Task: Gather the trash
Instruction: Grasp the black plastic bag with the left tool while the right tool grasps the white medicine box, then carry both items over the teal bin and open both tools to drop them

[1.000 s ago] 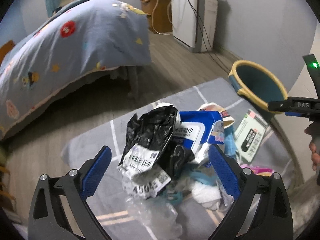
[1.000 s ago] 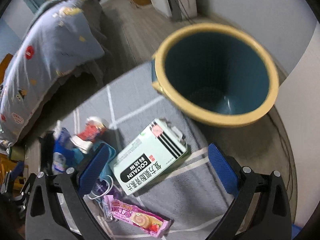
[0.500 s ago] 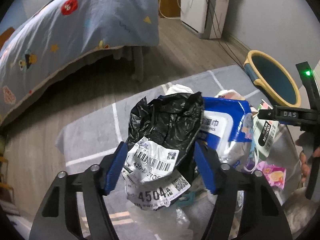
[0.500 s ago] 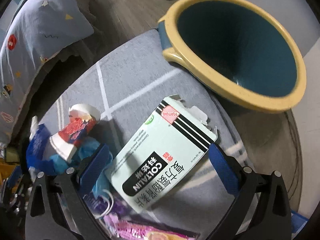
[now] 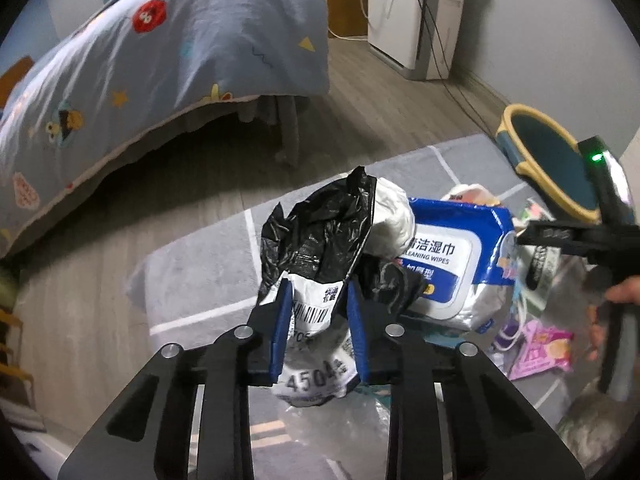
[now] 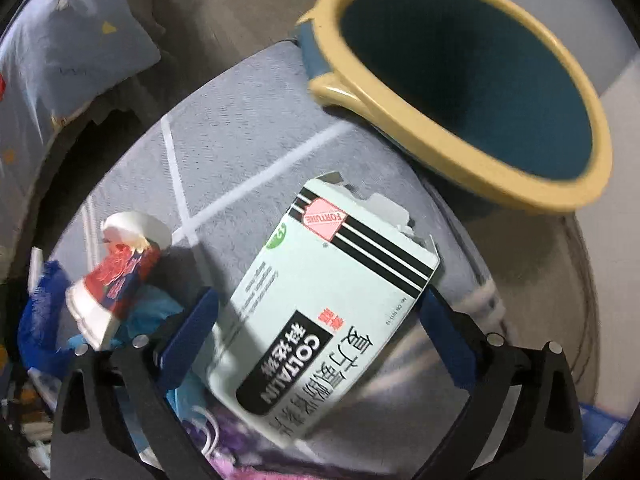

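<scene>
The waste bin (image 6: pixel 460 92) stands at the far edge of the grey rug (image 6: pixel 240 140), apparently empty. The left gripper (image 5: pixel 316 312), wide open one second earlier, has closed its jaws on the black courier bag (image 5: pixel 320 236), which is now pinched at its white label. The right gripper (image 6: pixel 320 328) has advanced: its open jaws now straddle the COLTALIN box (image 6: pixel 332 320) without clamping it. Judged status: first item secured, second approached, nothing binned yet.

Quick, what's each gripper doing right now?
Left gripper: shut on the black mailer bag.
Right gripper: open, fingers either side of the Coltalin box, not clamped.
</scene>
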Action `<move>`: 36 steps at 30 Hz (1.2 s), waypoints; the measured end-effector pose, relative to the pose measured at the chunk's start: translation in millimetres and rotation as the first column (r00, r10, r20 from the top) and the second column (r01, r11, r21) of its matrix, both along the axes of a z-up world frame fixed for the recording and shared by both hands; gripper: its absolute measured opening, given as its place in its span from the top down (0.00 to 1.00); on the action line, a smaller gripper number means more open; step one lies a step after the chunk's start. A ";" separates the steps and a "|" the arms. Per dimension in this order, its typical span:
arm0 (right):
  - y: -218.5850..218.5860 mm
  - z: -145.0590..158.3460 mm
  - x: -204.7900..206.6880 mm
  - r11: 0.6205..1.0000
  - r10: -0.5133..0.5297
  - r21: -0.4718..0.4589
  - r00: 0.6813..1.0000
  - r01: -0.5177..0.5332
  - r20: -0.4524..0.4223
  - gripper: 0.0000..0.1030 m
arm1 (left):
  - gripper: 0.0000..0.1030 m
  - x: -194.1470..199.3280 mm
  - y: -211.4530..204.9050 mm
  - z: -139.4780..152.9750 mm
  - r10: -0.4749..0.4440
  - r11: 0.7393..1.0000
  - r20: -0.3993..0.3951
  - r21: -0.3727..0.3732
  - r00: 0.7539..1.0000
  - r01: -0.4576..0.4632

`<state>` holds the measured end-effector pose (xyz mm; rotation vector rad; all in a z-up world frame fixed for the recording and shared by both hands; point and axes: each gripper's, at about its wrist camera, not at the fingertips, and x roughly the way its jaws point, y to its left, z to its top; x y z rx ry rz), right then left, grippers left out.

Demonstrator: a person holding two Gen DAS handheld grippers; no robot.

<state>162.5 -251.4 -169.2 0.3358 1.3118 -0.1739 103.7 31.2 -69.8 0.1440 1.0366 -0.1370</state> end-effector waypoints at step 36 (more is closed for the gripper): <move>-138.6 181.8 -21.2 0.996 0.042 0.050 0.898 -0.071 0.439 0.26 | 0.85 -26.6 -67.1 101.4 -0.116 0.988 0.284 -0.062 0.952 0.139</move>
